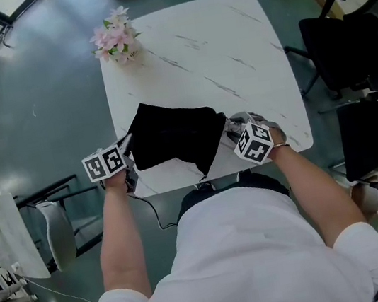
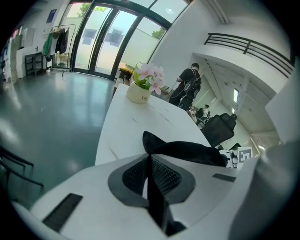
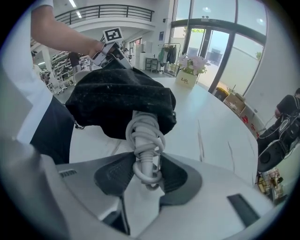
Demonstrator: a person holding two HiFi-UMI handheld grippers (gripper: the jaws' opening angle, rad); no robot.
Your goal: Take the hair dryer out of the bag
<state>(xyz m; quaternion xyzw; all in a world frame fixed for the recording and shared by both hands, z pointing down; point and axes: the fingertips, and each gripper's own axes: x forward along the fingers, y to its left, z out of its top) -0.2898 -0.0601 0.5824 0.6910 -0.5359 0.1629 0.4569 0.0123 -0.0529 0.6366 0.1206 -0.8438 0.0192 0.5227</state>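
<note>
Black bag [image 1: 172,138] fabric is pinched tight in your left gripper [image 2: 150,176] at the near edge of the white table [image 1: 229,47]. Your right gripper [image 3: 147,169] clamps the hair dryer [image 3: 145,138] by its cord-wrapped handle, which pokes from the bag's right side.

A black bag [image 1: 172,138] lies on the white table [image 1: 229,47].

Bag [image 1: 172,138] on table [image 1: 230,54] near edge, hair dryer [image 3: 146,136] protruding right; flowerpot [image 1: 115,40] far-left corner.

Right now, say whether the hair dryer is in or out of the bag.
Mostly in: only its cord-wrapped handle pokes from the black bag, gripped by the right gripper.
</note>
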